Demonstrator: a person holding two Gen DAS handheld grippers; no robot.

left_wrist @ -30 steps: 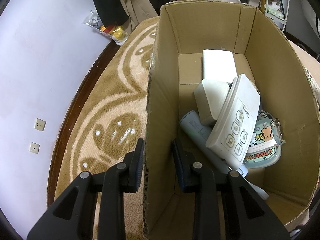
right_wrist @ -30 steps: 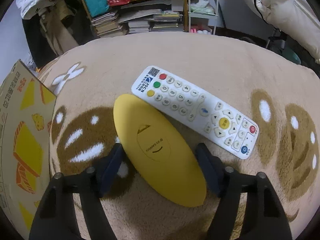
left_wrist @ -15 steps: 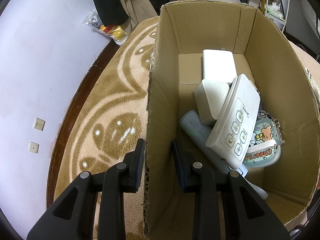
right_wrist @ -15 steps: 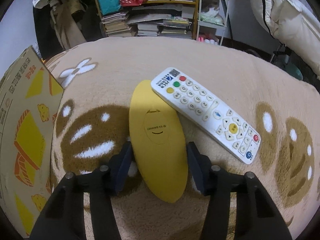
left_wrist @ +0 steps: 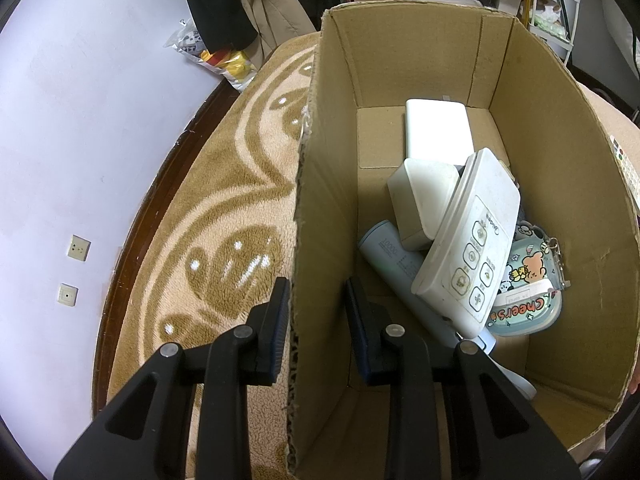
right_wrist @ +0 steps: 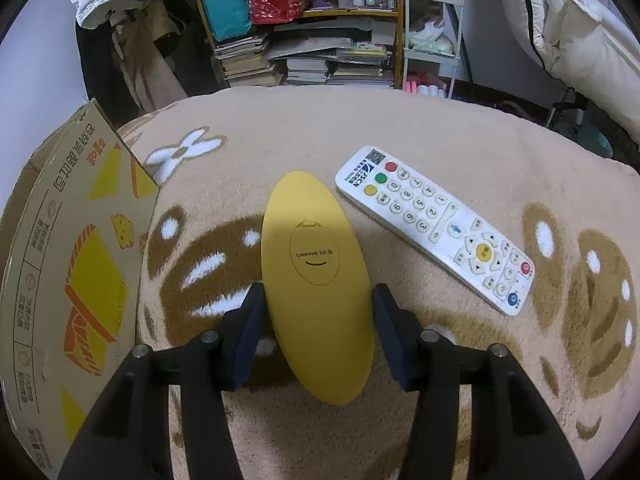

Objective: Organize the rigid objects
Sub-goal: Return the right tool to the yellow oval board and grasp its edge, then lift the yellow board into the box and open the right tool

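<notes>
Straddling the cardboard box [left_wrist: 520, 140] wall at 6 o'clock, the left gripper [left_wrist: 316, 312] steadies it, fingers not visibly clamped, while the right gripper [right_wrist: 318, 322] brackets the yellow oval case [right_wrist: 316, 280], jaws apart, for pickup.

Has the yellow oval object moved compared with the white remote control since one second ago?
Yes. The yellow oval object has turned, its far tip swinging away from the white remote; the two overlapped earlier and now lie apart.

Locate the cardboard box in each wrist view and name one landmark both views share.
Left wrist view: the cardboard box fills the centre and right, seen from above; the left gripper straddles its near left wall.
Right wrist view: the cardboard box stands at the left edge, its printed outer side showing, left of the yellow oval object.
Shared landmark: the tan patterned rug under it all.
</notes>
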